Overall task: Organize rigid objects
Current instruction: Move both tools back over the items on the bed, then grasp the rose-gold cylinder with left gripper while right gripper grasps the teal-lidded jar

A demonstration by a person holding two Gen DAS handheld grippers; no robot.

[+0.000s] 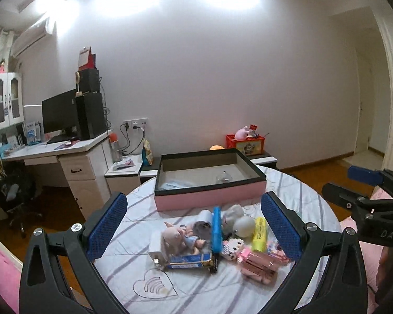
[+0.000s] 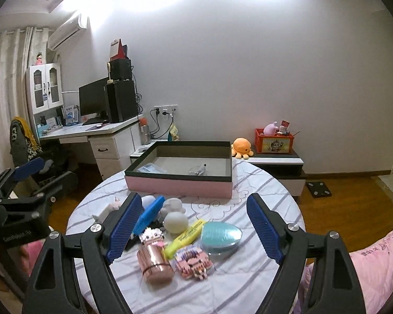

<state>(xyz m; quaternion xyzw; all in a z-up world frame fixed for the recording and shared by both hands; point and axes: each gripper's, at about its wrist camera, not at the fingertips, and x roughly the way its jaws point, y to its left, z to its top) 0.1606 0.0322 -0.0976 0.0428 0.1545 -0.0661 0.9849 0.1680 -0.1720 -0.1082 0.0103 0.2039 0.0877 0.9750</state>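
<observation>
Both sets of fingers, left [image 1: 194, 225] and right [image 2: 194, 229], stand wide open and empty, above the toy pile [image 2: 170, 238] at lower centre of the bench [image 2: 249, 282]. Nothing is picked yet; next I judge one rigid piece needs grasping for the pink box [image 2: 178, 183] behind.

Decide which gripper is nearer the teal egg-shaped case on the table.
Right. The right gripper hangs open over that side of the pile, the teal case between its fingers. The left gripper is over the pile's other side.
</observation>
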